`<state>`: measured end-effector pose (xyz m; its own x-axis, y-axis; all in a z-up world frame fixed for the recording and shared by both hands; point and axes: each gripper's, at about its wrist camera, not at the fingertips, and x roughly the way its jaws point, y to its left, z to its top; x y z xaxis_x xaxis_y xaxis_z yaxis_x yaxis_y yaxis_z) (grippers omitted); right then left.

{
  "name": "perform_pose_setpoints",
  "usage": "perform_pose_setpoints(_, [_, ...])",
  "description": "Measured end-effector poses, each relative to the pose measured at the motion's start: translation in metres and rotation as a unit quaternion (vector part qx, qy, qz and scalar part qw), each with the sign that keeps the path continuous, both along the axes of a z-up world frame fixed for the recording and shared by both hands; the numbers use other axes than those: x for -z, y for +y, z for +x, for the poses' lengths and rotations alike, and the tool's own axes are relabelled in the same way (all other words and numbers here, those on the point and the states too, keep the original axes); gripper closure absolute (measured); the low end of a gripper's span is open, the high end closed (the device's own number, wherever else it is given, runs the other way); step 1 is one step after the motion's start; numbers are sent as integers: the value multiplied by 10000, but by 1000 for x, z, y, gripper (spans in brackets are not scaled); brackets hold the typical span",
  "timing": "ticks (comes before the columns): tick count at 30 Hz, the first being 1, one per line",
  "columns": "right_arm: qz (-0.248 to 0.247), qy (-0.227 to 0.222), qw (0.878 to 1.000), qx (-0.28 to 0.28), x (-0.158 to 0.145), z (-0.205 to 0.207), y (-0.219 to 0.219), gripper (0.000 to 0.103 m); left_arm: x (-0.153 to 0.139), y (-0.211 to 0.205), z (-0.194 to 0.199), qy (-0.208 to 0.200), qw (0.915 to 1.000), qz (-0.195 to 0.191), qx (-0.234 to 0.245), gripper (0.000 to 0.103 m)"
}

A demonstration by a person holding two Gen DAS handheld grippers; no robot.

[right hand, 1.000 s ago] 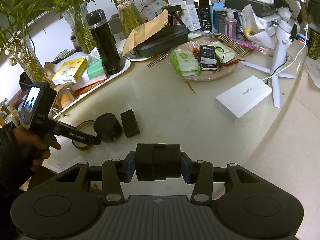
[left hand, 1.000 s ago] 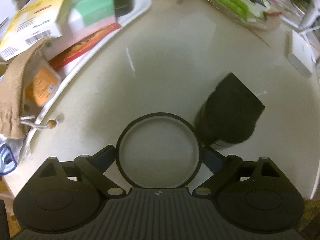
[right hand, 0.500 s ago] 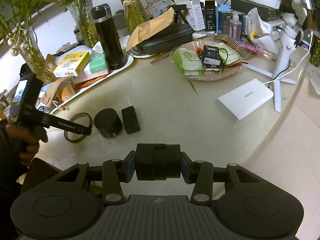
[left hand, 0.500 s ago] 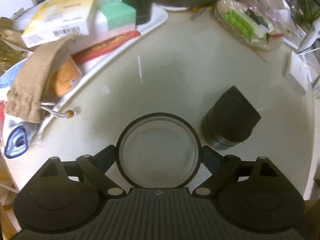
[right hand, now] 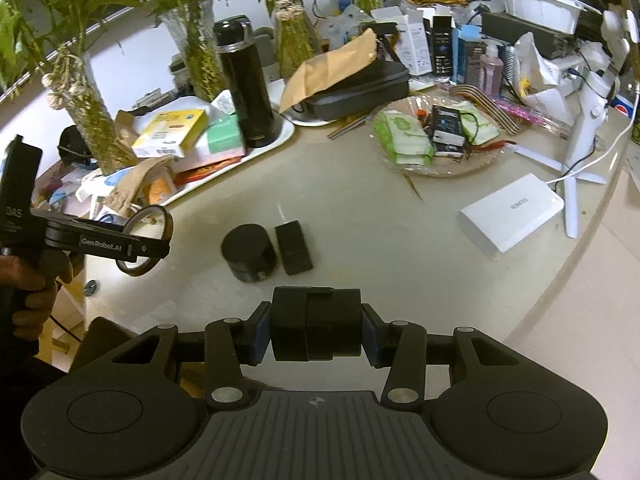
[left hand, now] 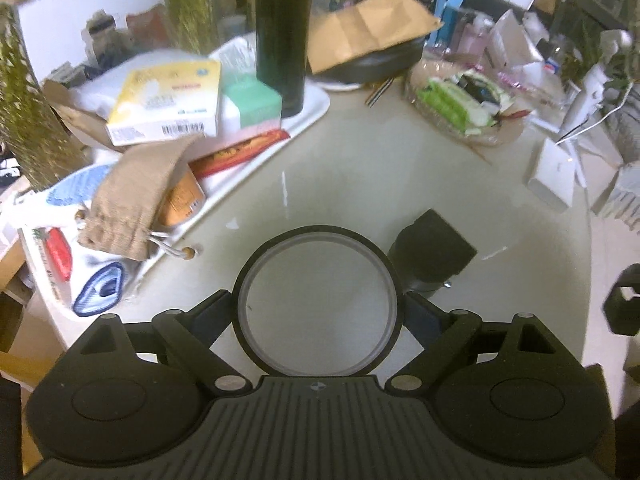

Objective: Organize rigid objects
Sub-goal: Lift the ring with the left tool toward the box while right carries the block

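Ring [left hand: 317, 240] hides left hand-held gripper [left hand: 318, 314] fingertips; background blurred.

Left gripper [left hand: 318, 306] fingers clamped on ring; right gripper [right hand: 316, 330] fingers clamped on black block.

Ahead and to the left of the right hand-held gripper [right hand: 316, 334], a white tray [right hand: 280, 140] on the bench [right hand: 360, 232] carries a tall black flask [right hand: 246, 84] and a yellow box [right hand: 172, 132]. Ahead to the right lie a glass dish [right hand: 404, 166] of green packets and — nearer — a white power bank [right hand: 512, 214].
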<state>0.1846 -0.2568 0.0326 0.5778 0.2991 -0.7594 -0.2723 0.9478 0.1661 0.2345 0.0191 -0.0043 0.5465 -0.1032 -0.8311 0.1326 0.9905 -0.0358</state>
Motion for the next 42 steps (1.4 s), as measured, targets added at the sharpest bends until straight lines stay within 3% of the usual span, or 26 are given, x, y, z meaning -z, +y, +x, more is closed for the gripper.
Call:
perform_pose_setpoints(22, [82,-89,9984,-549,-24,-43,33,55,-53,-10,-73,-490,9974,-299,429,11])
perform_pose_setpoints(42, [236,67,9979,-595,-21,-84,26,55,-47,-41,-134,-269,9930,-454,1053,11])
